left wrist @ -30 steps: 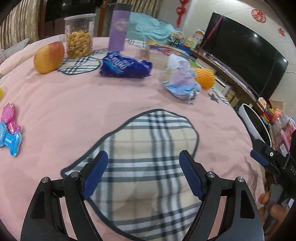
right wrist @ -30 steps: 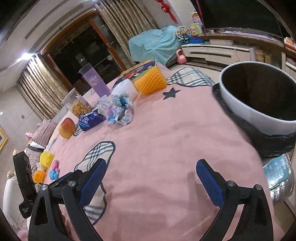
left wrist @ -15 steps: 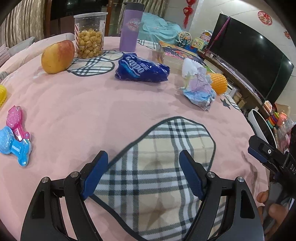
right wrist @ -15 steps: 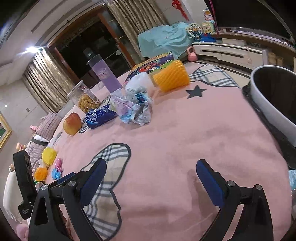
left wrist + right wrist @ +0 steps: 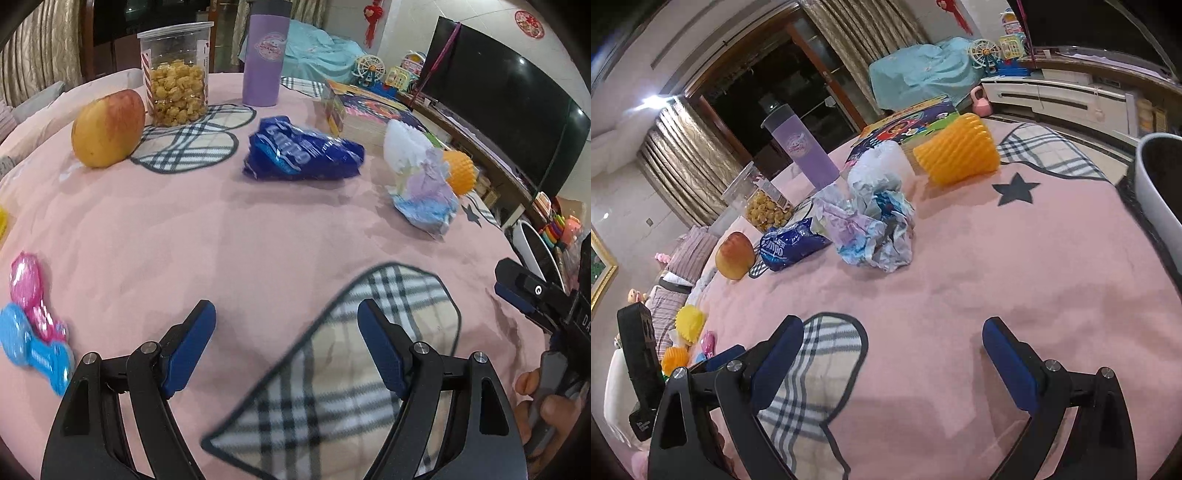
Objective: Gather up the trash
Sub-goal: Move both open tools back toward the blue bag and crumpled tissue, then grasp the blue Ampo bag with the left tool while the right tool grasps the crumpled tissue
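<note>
A crumpled wad of pale wrappers (image 5: 871, 225) lies on the pink tablecloth, ahead of my right gripper (image 5: 894, 343), which is open and empty. The wad also shows in the left wrist view (image 5: 424, 188) at the right. A blue snack bag (image 5: 303, 151) lies left of it, also seen in the right wrist view (image 5: 790, 245). My left gripper (image 5: 286, 328) is open and empty, low over the cloth, well short of the bag. A white bin with a black liner (image 5: 1156, 192) stands at the table's right edge.
An apple (image 5: 109, 127), a snack jar (image 5: 177, 90), a purple tumbler (image 5: 264, 55), a picture book (image 5: 908, 125) and an orange ribbed cup (image 5: 960, 153) stand at the back. Pink and blue toys (image 5: 31, 317) lie at the left. A TV (image 5: 509, 103) is at the right.
Both grippers have moved forward over the table and turned left; the wrappers and blue bag are nearer. The bin has slid toward the right edge of the right wrist view. Jaws unchanged.
</note>
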The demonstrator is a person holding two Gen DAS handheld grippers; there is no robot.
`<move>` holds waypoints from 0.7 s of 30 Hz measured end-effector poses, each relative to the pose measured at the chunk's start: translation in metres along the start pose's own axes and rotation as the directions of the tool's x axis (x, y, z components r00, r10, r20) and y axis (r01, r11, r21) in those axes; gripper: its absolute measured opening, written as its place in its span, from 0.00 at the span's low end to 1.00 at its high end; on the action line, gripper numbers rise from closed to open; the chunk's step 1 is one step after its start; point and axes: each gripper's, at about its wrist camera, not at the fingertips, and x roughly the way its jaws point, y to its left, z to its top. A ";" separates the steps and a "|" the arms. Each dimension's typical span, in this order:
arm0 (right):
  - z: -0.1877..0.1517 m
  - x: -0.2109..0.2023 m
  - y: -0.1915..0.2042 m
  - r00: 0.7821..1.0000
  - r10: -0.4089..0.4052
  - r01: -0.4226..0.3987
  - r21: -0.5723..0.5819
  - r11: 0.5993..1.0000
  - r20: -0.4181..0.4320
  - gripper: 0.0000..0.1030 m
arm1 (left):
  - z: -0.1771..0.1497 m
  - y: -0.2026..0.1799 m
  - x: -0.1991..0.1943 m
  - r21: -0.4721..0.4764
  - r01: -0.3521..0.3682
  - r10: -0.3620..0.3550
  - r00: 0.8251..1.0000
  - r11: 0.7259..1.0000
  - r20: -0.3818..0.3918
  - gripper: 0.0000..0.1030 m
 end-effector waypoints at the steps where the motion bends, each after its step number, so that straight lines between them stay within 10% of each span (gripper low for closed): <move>1: 0.002 0.002 0.001 1.000 0.003 -0.003 -0.001 1.000 -0.003 0.96 | 0.003 0.002 0.002 -0.002 -0.001 0.001 1.000 1.000 -0.003 0.79; 21: 0.043 0.056 -0.003 0.999 0.046 -0.045 0.038 0.998 -0.021 0.96 | 0.093 0.040 0.056 0.023 0.128 -0.129 0.991 0.991 0.043 0.79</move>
